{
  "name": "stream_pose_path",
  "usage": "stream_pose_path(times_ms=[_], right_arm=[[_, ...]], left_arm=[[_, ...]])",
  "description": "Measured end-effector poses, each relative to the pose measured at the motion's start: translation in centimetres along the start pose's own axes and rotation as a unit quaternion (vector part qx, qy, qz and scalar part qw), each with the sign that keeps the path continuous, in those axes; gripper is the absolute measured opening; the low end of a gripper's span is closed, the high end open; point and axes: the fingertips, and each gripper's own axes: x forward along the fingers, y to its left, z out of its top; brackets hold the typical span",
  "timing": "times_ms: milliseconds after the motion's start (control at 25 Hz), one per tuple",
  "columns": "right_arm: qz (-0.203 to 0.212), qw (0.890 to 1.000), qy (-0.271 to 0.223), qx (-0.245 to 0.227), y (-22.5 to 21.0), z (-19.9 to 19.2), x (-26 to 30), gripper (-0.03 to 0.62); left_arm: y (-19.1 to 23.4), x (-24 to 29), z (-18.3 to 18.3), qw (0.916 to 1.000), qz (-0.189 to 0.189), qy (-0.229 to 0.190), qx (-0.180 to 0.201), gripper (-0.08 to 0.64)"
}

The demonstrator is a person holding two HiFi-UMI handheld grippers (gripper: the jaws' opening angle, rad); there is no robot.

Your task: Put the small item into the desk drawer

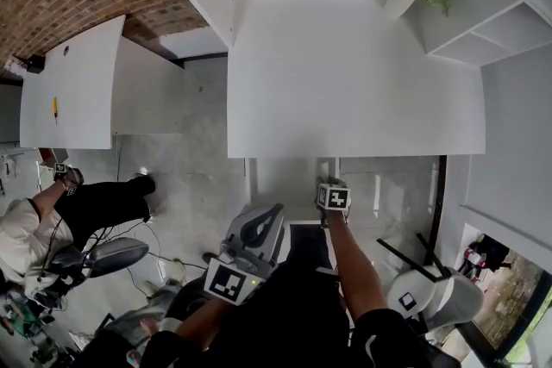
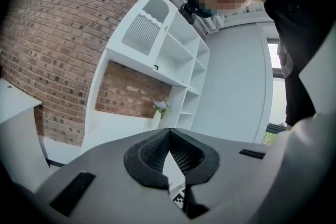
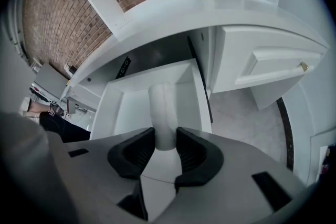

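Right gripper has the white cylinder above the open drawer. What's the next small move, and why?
Probably lower the right gripper a little toward the floor of the drawer before releasing. Its jaws are clamped on the white cylinder, which hangs over the open drawer's inside but seems not to rest on it, so opening now would likely drop it.
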Motion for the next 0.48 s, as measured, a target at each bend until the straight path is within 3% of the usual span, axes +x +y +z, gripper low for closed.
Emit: stream_pose_path(times_ms=[480], right_arm=[[0.001, 0.999, 0.035, 0.031, -0.4, -1.1, 4.8, 0.143]], left_arm=[[2.0, 1.4, -2.3, 0.9994, 0.016, 0.027, -0.012, 0.023]])
